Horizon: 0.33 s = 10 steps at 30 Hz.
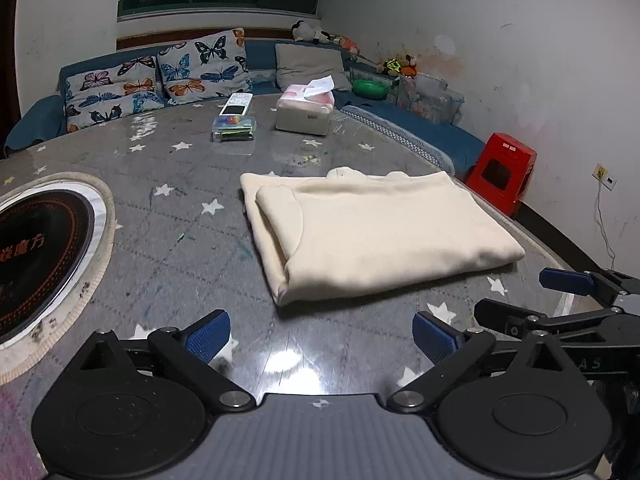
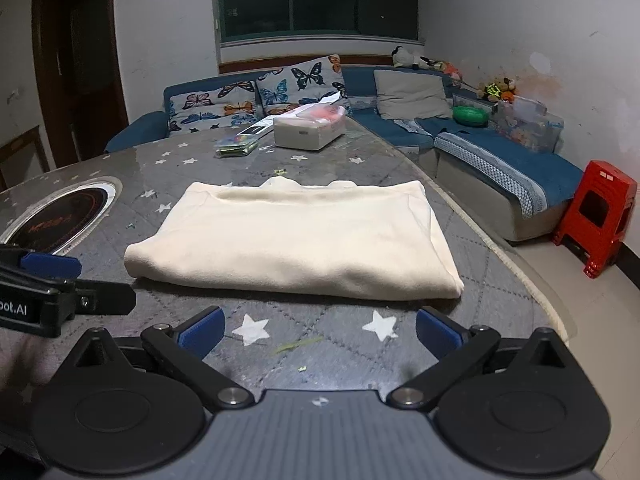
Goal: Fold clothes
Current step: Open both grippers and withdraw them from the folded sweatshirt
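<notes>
We are holding the left gripper (image 1: 322, 334) and right gripper (image 2: 318, 330) spread wide and empty, near the folded cream garment (image 1: 372, 232) lying mid-table (image 1: 168, 240). Regripping carelessly risks dragging a layer, undoing the fold.

I see one cream-coloured garment (image 1: 372, 232) lying flat on the grey star-patterned table (image 1: 180, 240), folded into a tidy rectangle of several layers with soft, rounded fold edges. From my left camera its layered end faces left, one rounded flap tucked under the top layer, and a small bump of collar shows at the far edge. From my right camera the same garment (image 2: 296, 240) sits square ahead, its thick near fold running across the view, its right side close to the table's edge.
</notes>
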Tool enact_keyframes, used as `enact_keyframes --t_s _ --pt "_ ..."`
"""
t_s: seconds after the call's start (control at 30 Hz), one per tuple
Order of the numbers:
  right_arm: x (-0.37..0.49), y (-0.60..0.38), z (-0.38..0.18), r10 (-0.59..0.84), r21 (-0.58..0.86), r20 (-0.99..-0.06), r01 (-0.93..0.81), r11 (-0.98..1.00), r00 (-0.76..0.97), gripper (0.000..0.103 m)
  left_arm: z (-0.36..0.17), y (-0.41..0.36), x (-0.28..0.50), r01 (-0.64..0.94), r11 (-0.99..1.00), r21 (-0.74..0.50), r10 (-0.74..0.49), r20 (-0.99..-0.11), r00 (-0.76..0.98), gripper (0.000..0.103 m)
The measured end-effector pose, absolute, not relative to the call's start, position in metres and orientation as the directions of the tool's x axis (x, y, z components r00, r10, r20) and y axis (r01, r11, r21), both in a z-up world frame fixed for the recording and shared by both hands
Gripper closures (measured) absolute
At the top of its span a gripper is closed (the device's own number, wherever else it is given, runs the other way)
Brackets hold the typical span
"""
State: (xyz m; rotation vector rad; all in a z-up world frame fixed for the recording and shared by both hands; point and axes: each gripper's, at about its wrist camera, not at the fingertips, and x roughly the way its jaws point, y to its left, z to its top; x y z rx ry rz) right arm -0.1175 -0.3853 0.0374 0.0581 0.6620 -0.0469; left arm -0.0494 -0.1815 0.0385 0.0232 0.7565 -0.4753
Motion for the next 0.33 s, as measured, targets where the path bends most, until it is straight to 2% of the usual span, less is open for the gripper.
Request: enact_keyframes --t_s 0.33 --pt "-0.126 -0.3816 0.0383 -0.045 0.037 -0.617 0.086 0.996 0.786 0.0 0.0345 -0.1758 -0.0602 0.413 0.898 -0.15 -0.4 -0.669 0.626 0.002"
